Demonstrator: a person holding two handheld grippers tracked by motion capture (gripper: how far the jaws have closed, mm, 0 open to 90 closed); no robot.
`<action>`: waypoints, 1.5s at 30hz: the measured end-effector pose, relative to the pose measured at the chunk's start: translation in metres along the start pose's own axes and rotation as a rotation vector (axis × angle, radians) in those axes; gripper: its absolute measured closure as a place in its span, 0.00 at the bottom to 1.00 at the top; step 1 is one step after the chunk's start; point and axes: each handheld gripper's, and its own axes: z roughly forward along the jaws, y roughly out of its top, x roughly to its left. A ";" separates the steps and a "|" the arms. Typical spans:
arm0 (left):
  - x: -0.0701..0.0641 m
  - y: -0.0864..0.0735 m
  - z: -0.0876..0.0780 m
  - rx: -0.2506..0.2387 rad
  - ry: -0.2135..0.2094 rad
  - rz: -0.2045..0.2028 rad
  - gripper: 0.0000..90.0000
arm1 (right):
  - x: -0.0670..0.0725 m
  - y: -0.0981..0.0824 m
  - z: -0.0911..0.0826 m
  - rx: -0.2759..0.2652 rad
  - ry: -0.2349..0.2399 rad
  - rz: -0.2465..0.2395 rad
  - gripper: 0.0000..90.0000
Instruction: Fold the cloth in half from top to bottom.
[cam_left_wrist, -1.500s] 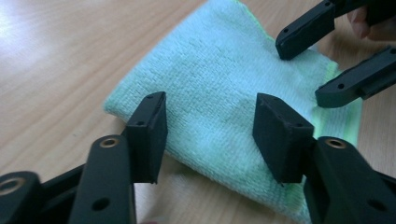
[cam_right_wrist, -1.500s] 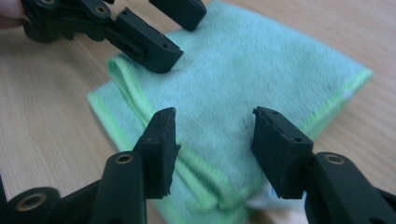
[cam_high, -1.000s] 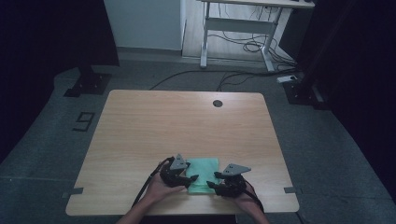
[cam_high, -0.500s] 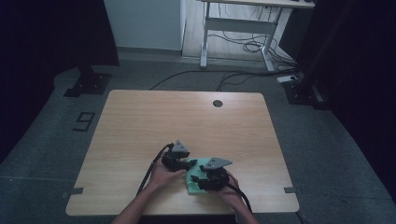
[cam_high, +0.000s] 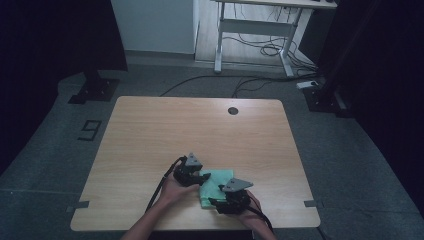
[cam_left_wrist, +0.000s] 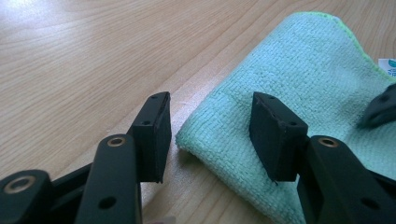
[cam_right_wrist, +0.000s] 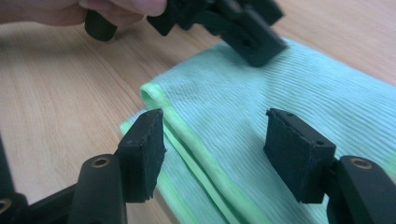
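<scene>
Folded green cloth (cam_high: 216, 187) shifted left, right hand-held gripper (cam_right_wrist: 212, 149) apparently just opened

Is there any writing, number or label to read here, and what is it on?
"9": a large dark figure marked on the grey floor left of the table, in the high view; it reads as a nine.
A small white tag at the edge of the green cloth, in the left gripper view: it bears some teal print, cut off by the frame and too blurred to read.
Nothing else legible.
</scene>
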 end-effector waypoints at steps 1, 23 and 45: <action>-0.001 0.000 0.000 0.000 -0.002 -0.001 0.54 | -0.003 -0.002 -0.003 -0.002 -0.003 0.008 0.42; -0.001 -0.004 -0.003 0.025 -0.014 0.006 0.53 | -0.014 -0.015 -0.002 0.019 -0.058 0.003 0.46; 0.053 0.037 0.009 -0.010 0.108 0.004 0.53 | -0.056 0.025 0.044 0.017 -0.132 0.072 0.45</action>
